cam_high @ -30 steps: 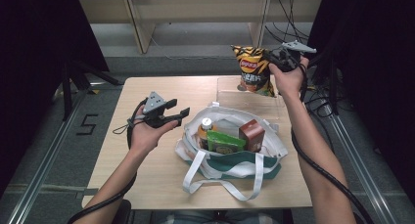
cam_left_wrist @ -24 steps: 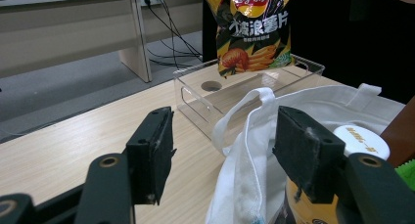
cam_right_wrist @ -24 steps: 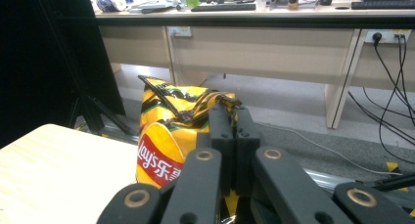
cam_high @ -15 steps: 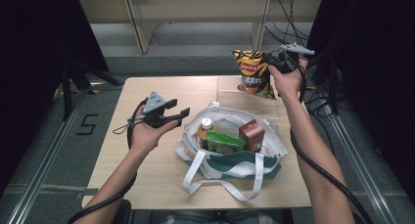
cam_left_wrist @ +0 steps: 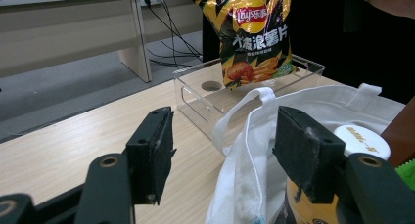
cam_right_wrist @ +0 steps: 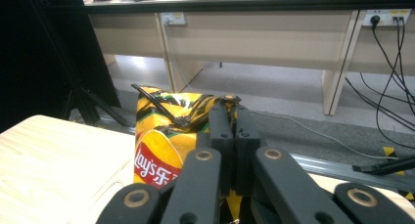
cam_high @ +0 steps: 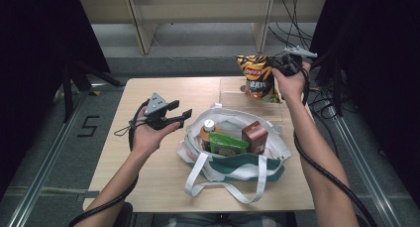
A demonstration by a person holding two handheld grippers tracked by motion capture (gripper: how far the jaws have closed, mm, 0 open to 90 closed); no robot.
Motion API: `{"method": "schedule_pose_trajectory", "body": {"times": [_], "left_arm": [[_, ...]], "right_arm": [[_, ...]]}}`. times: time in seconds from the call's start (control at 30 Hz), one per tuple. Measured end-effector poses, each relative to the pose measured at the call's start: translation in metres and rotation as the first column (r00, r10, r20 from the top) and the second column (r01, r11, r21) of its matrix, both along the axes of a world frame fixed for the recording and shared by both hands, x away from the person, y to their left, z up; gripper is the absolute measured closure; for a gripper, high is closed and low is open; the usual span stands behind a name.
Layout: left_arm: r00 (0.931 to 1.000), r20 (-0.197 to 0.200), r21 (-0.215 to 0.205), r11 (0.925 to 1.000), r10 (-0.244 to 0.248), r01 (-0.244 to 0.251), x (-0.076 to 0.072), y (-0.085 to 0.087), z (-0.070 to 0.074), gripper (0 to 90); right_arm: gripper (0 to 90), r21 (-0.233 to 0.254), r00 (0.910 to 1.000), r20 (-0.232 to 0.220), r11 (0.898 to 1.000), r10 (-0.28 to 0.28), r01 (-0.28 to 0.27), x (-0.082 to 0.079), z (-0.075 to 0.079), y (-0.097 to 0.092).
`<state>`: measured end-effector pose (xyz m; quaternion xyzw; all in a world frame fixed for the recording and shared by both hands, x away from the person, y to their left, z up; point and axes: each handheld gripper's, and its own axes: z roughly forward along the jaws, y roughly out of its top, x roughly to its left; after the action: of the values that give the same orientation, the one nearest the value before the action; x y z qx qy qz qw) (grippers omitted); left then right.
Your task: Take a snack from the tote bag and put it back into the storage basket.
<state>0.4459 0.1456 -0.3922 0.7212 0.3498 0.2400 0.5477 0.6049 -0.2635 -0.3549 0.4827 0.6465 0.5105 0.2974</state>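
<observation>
And here's the white canvas tote bag (cam_high: 233, 152) with its green band and long white straps, sitting on the light wooden table (cam_high: 148, 177) toward the person's side, mouth open. Everything else is placed from that bag. Inside it, an orange bottle with a white cap (cam_high: 208, 130) stands at the left, a flat green packet (cam_high: 227, 143) lies in the middle and a dark red box (cam_high: 254, 137) stands at the right.

Just left of the bag, the left gripper (cam_high: 179, 115) hovers above the table in the person's left hand (cam_high: 147, 135), jaws spread wide with nothing between them. In the left gripper view the bag's white rim (cam_left_wrist: 254, 136) and the bottle's white cap (cam_left_wrist: 363, 141) sit right past its open black jaws.

Beyond the bag, on the far right part of the table, is a clear plastic rectangular bin (cam_high: 237, 90). The black-and-yellow crinkled chip bag (cam_high: 257, 78) hangs over that bin, lifted off the table, with its lower end down at the bin. The right gripper (cam_high: 283, 66), in the person's right hand (cam_high: 289, 81), has it by the top right edge. In the right gripper view its jaws are pressed tight together on the bag's crimped top seam (cam_right_wrist: 195, 106), and the yellow front with its red logo hangs below.
</observation>
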Motion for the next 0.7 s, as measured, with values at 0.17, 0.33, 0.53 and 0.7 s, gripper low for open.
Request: {"method": "schedule_pose_trajectory", "body": {"times": [0.17,0.33,0.53,0.7], "left_arm": [[1.0,-0.001,0.008,1.0,0.002,-0.002,-0.001,-0.001,0.0,39.3],[1.0,-0.002,0.006,1.0,0.001,-0.001,-0.001,-0.001,0.0,39.3],[1.0,-0.001,0.006,1.0,-0.001,0.001,-0.001,-0.001,0.0,39.2],[1.0,-0.002,0.008,1.0,-0.001,0.001,-0.001,-0.002,0.0,39.2]], "right_arm": [[90.0,0.001,0.9999,-0.009,1.0,-0.007,0.007,0.002,-0.004,-0.001],[90.0,-0.002,0.9997,-0.02,1.0,-0.016,0.016,0.003,-0.008,-0.005],[89.7,0.002,0.9996,-0.01,1.0,-0.027,0.027,0.006,-0.011,-0.01],[88.2,-0.002,0.9993,-0.019,0.999,-0.033,0.033,0.007,-0.011,-0.013]]}}
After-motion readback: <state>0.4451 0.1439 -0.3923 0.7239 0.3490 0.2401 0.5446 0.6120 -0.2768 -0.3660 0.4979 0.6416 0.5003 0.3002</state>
